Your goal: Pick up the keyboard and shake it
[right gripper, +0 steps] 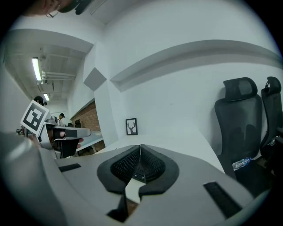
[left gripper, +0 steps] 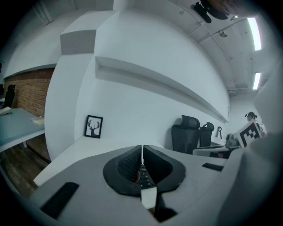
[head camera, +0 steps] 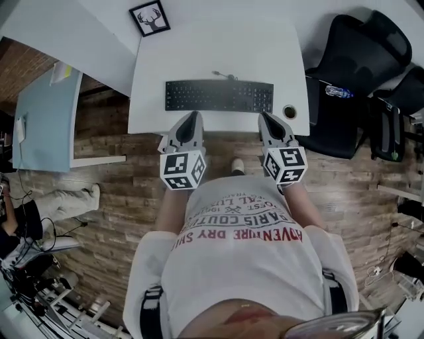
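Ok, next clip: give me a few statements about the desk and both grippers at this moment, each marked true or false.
1. The keyboard lies flat on the white desk. True.
2. The left gripper is clamped on the keyboard. False: its jaws are shut with nothing between them, and it sits at the desk's near edge, just short of the keyboard.
3. The right gripper has its jaws together. True.
4. The framed deer picture stands at the desk's right end. False: it is at the far left corner.
5. A black office chair stands to the right of the desk. True.
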A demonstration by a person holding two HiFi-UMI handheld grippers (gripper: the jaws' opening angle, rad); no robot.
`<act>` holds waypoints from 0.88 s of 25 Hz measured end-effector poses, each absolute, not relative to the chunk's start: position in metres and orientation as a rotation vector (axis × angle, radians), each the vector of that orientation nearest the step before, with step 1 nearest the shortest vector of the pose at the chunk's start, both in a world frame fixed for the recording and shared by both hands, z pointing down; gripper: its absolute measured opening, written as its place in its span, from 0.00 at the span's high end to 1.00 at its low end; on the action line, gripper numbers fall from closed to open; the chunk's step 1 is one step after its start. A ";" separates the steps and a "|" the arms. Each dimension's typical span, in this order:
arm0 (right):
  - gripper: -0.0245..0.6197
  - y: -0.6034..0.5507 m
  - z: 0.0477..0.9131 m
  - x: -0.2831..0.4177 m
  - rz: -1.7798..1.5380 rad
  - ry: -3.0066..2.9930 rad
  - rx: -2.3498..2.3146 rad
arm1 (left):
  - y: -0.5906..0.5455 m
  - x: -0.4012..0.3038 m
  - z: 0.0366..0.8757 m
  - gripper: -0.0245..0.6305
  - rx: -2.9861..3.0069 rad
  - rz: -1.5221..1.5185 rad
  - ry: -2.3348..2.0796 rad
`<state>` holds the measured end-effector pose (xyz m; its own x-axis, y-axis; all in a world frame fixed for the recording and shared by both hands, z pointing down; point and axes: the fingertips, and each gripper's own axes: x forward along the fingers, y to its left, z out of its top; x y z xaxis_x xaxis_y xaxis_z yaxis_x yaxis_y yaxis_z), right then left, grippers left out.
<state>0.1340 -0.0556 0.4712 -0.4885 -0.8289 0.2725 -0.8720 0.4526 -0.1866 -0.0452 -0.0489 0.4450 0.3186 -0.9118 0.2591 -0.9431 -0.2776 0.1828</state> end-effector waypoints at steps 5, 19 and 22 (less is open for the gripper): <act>0.92 -0.093 0.491 0.150 0.502 -2.523 1.465 | -0.084 -0.036 0.463 0.91 2.241 0.179 -1.695; 0.92 -0.164 0.541 0.153 0.669 -2.370 1.510 | -0.170 -0.069 0.512 0.91 2.145 0.272 -1.589; 0.92 -0.179 0.548 0.156 0.691 -2.352 1.549 | -0.190 -0.083 0.521 0.91 2.106 0.240 -1.564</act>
<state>0.1558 -0.1786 0.5481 -0.4081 -0.7970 0.4452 -0.9112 0.3254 -0.2528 -0.0828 -0.1899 0.5210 0.3237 -0.8454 0.4249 -0.9338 -0.2133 0.2872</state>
